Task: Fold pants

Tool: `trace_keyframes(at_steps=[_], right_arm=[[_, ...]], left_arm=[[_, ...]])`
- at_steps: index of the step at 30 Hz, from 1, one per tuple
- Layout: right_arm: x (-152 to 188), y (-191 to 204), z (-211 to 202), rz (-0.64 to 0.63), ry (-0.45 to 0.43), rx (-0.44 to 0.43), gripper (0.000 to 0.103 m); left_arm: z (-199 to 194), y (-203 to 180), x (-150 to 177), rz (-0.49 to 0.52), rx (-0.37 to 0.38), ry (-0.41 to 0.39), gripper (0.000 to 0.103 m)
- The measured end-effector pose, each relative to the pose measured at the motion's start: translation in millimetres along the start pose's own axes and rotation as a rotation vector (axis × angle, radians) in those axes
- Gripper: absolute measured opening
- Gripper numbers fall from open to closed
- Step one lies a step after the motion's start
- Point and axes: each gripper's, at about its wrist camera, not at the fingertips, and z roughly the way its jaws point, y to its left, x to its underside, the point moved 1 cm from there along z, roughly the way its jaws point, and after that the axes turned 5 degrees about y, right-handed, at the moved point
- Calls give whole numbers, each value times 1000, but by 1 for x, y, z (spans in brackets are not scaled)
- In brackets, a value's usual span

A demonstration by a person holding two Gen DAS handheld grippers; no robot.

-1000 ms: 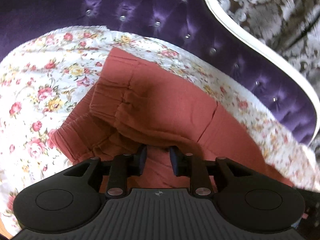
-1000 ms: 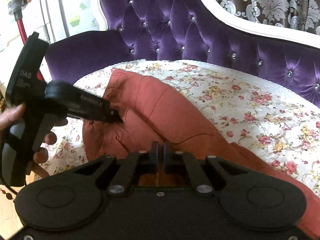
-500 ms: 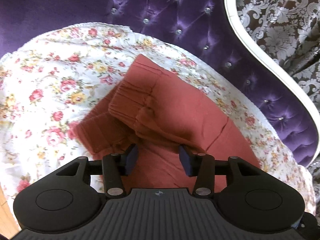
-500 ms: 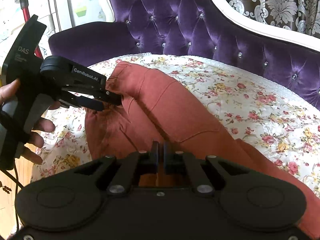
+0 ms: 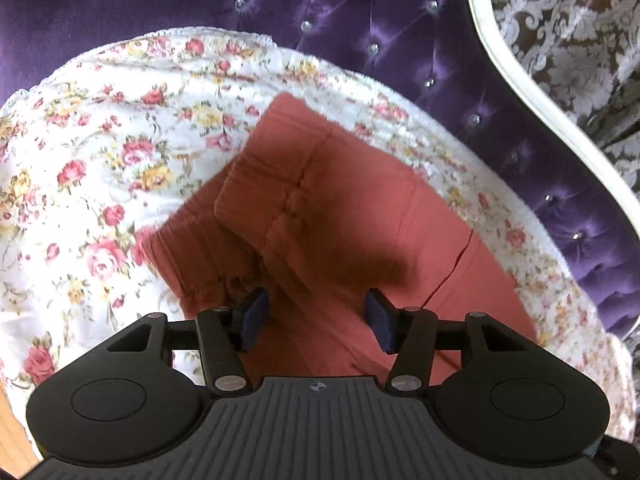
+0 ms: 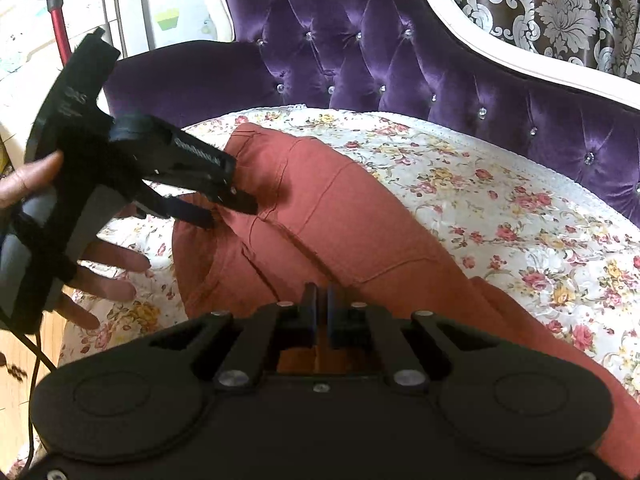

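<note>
Rust-red pants (image 5: 340,208) lie folded on a floral cover (image 5: 100,152), waistband toward the far left. My left gripper (image 5: 316,306) hovers over the folded waistband. Its jaws are opening wide, with nothing pressed between the pads. In the right wrist view the left gripper (image 6: 228,214) sits at the left edge of the pants (image 6: 320,200), held by a person's hand (image 6: 104,276). My right gripper (image 6: 320,304) is low in that view. Its fingers are nearly together, and a fold of the pants fabric is pinched at the tips.
The floral cover (image 6: 500,200) lies on a purple tufted sofa (image 6: 400,64) with a white curved frame (image 6: 500,52). A patterned curtain (image 6: 560,4) hangs behind it. Wooden floor (image 6: 24,356) shows at lower left, and a red pole (image 6: 58,28) stands at far left.
The left gripper's jaws have spread wide and let go of the pants fabric, and the waistband now lies flat on the fold. The right gripper has kept still.
</note>
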Motion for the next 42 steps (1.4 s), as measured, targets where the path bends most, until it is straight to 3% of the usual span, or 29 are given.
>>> trace_keyframes(at_steps=[7, 11, 14, 15, 17, 19, 25, 29, 33, 36, 37, 39, 42], right_arm=[[1, 0, 0, 3, -1, -3, 10], [1, 1, 0, 2, 0, -5, 10], [1, 3, -1, 0, -3, -6, 10], [1, 3, -2, 0, -5, -6, 10], [1, 3, -3, -1, -9, -5, 10], [1, 4, -6, -2, -15, -8, 10], [-3, 11, -24, -12, -51, -41, 10], [-2, 21, -25, -26, -40, -96, 10], [10, 39, -4, -77, 33, -103, 10], [19, 46, 20, -80, 98, -97, 11], [21, 47, 26, -77, 119, -103, 18], [22, 46, 24, -62, 123, -118, 21], [14, 33, 2, -33, 91, -136, 21]], left_arm=[[5, -5, 4, 9, -22, -1, 52], [13, -16, 3, 64, -88, 15, 50], [13, -20, 1, 74, -113, 18, 31], [13, -20, -1, 83, -109, 19, 21], [13, -18, -5, 86, -99, 39, 17], [9, -19, -8, 106, -99, 44, 5], [-35, -26, -11, 226, -104, -42, 5], [-60, -24, -4, 295, -153, -77, 5], [-42, -10, 7, 333, -223, -12, 6], [-12, 6, 12, 318, -235, 56, 7], [-2, 11, 12, 300, -226, 79, 8], [-2, 15, 13, 287, -207, 72, 9], [-19, 9, 14, 364, -220, 38, 10]])
